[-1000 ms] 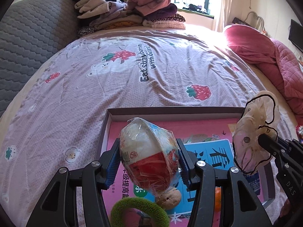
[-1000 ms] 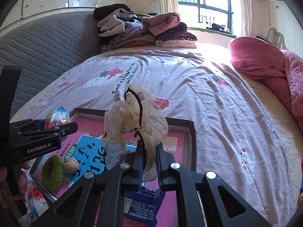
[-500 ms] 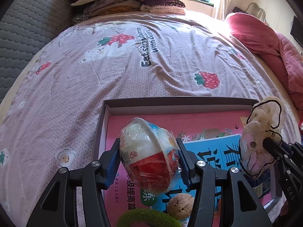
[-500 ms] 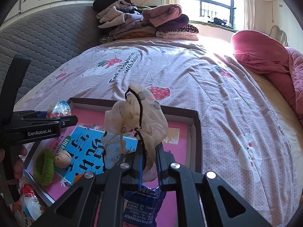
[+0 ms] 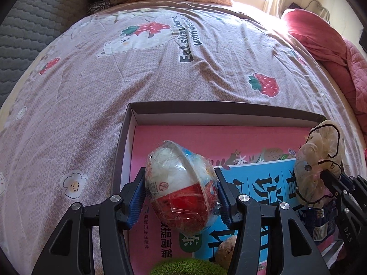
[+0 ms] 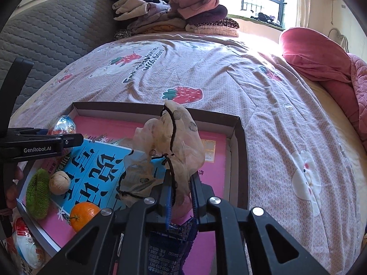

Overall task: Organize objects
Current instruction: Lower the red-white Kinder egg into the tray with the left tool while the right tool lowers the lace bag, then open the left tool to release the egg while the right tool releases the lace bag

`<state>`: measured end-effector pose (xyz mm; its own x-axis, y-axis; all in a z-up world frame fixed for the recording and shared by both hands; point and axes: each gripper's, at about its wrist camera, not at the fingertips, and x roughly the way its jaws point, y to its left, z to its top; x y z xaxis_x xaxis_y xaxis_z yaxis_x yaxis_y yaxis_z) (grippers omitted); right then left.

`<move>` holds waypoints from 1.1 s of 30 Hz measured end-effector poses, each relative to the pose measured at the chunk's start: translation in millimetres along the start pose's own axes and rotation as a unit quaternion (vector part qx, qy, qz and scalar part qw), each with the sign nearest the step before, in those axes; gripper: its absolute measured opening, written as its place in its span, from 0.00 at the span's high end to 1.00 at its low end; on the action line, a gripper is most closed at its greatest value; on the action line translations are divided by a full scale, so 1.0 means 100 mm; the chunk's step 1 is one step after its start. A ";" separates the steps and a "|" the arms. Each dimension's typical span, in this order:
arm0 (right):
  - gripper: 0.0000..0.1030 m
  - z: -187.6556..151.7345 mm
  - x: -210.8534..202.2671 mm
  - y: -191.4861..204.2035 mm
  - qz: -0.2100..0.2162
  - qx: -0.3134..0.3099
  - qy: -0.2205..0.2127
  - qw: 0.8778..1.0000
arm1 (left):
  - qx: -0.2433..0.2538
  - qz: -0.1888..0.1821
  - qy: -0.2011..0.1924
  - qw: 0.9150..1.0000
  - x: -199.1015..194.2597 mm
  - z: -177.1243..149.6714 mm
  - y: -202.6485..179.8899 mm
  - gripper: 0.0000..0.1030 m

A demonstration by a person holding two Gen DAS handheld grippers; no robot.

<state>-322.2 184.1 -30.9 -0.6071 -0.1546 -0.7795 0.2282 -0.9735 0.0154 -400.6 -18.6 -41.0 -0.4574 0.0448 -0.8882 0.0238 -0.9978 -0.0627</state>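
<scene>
Left gripper (image 5: 182, 197): clenched on the wrapped egg-shaped toy (image 5: 181, 188), blue pads pressing its two sides; held above the left part of the tray (image 5: 123, 142)
Right gripper (image 6: 181, 192): jaws have just been opening a little; the sheer scrunchie (image 6: 169, 146) sits between the pads and stands up above them, over the right half of the tray; whether the pads press it I cannot tell
Tray: shallow dark-walled box lid on the bedspread (image 5: 114, 73), pink booklet with a blue panel lying flat inside
Green scrunchie (image 6: 37, 194): inside the tray at its left edge, near the front-left corner
Walnut (image 6: 59, 182): just beside the green scrunchie, on the blue panel
Tangerine (image 6: 83, 212): near the tray's front edge, right of the walnut
Blue snack packet (image 6: 169, 245): under the right gripper, at the tray's front edge
Second wrapped toy (image 6: 25, 245): outside the tray, past its front-left corner
Folded clothes (image 6: 172, 13): stacked at the far edge of the bed
Pink quilt (image 6: 321, 59): at the bed's right edge
</scene>
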 end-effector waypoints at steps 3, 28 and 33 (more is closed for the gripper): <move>0.82 0.01 0.00 -0.02 -0.002 0.004 0.004 1.000 | 0.000 -0.002 0.002 1.000 0.01 0.00 0.00 0.45; 0.51 0.18 -0.58 -0.04 -0.027 0.019 -0.046 0.998 | -0.036 -0.027 -0.040 0.998 -0.63 -0.26 0.07 0.29; 0.48 0.19 -1.02 0.00 -0.009 0.021 -0.081 0.996 | -0.032 -0.037 -0.075 0.996 -1.01 -0.43 0.03 0.26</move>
<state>-274.7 196.3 60.8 -0.7266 -0.1584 -0.6685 0.1859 -0.9821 0.0307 -315.8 -24.1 28.7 -0.5881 0.1062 -0.8018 0.0396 -0.9864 -0.1597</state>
